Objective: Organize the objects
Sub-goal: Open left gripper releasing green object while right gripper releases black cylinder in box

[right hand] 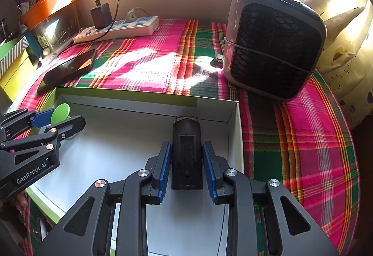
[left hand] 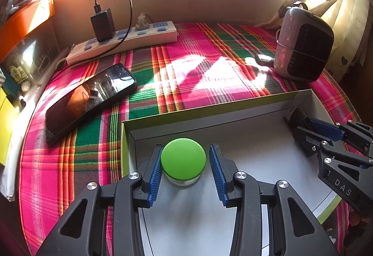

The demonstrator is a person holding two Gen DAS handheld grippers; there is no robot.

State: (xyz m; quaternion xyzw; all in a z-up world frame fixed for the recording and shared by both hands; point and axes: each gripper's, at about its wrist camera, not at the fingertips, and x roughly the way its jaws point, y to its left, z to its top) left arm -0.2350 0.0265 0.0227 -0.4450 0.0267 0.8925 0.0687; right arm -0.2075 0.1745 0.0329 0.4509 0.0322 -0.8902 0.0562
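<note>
Inside the white box on the plaid-covered desk, left gripper straddles a green-lidded jar; left view shows a clear gap at the right pad and the left pad at most grazing the lid, so fingers released. Right view catches that jar only as a green sliver behind the left fingers. Right gripper has a black cylindrical object between its pads, both pressed to its sides, its far end at the box's back right corner; left view shows it mostly hidden. Object's type is hard to make out. Phone, power strip and heater sit outside the box.
</note>
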